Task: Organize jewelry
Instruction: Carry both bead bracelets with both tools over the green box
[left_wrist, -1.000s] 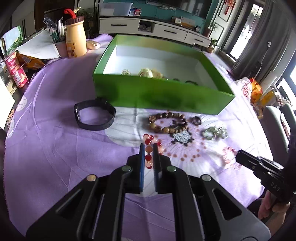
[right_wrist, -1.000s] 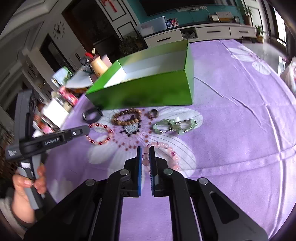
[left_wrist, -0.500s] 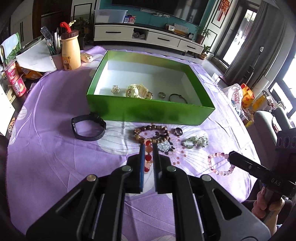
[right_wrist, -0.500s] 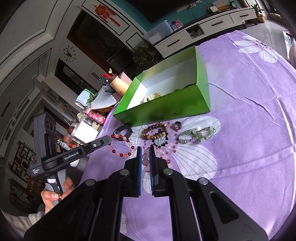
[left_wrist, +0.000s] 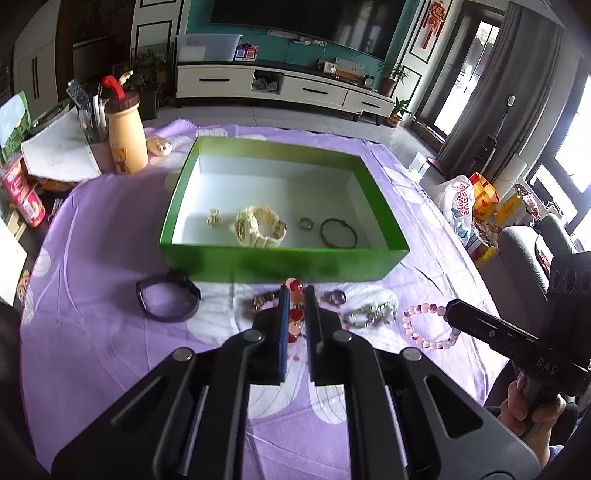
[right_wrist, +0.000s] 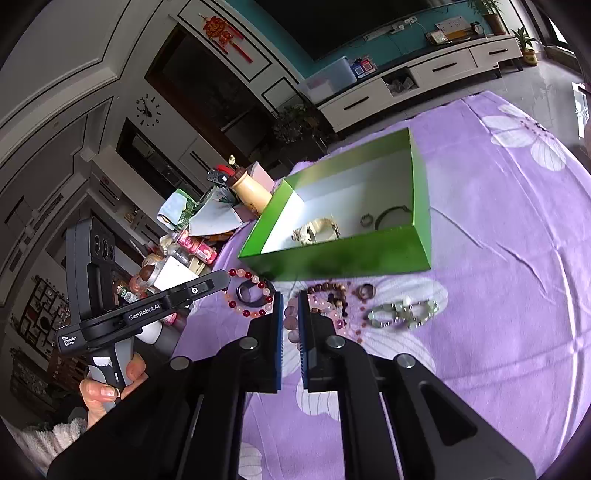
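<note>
Holding your left gripper above the purple-clothed table, you had its fingers closed narrow on the red and peach bead bracelet, lifted just in front of the green box. Left of it the black band lay on the cloth. Inside the box sat a cream watch, a small ring and a dark bangle. Further right, a green bead bracelet rested on the table. Your right gripper had its fingers pinched on the pink bead bracelet, which hung beside it in the left view.
</note>
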